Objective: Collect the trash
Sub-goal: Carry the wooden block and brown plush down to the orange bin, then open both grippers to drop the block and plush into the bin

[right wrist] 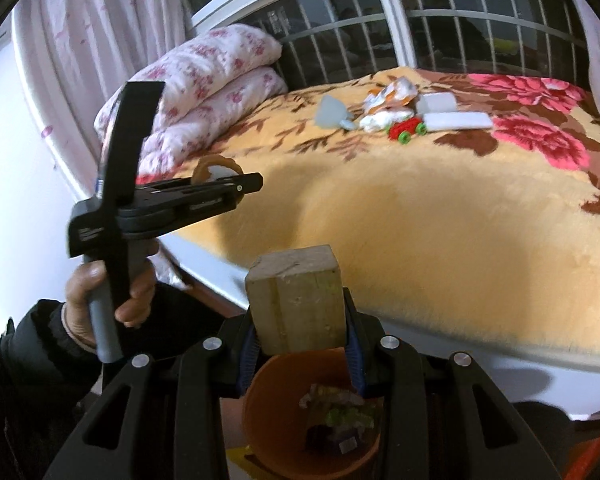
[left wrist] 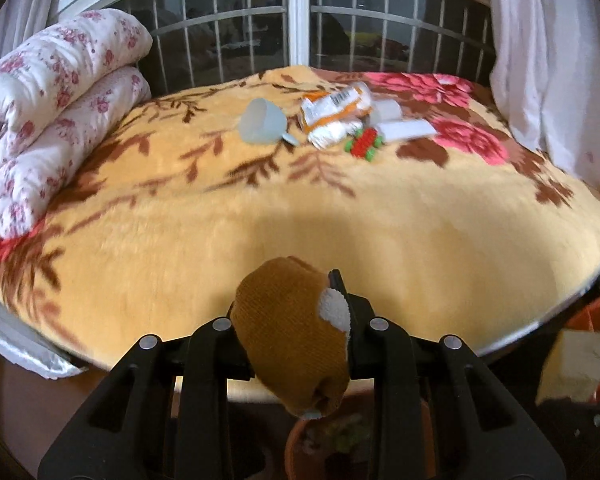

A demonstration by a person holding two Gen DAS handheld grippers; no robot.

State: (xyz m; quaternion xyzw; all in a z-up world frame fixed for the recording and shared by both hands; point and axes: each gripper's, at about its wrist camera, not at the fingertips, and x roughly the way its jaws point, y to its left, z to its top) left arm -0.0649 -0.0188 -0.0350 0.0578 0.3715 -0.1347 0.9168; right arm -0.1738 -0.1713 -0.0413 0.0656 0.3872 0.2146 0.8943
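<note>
1. Trash is sitting in two places as I am watching: some in my grippers, the rest in a cluster on the bed blanket (left wrist: 340,216), which I am using as my landmark.
2. My left gripper (left wrist: 296,320) is clenching a brown sock (left wrist: 288,320) with a white patch, at the near edge of the blanket; the sock is drooping down between the jaws.
3. My right gripper (right wrist: 300,344) is grasping a wooden block (right wrist: 298,300), upright between the blue-padded jaws, just off the blanket's near edge.
4. An orange bin (right wrist: 284,412) is standing below the blanket's near edge, directly under the block, and crumpled wrappers are lying inside it.
5. In the right wrist view a hand (right wrist: 100,300) in a dark sleeve is gripping the left tool's handle, off the blanket's left corner.
6. Toward the far side of the blanket, near the barred window (left wrist: 300,32), these are lying close together: a pale plastic scoop (left wrist: 262,122), an orange-and-white wrapper (left wrist: 336,106), a red and green toy (left wrist: 364,143), and a white flat packet (left wrist: 404,128).
7. I am seeing a further white item behind the wrapper, possibly a small cup, but blur is hiding its shape.
8. A folded floral quilt (left wrist: 52,120) is resting on the blanket's far left corner.
</note>
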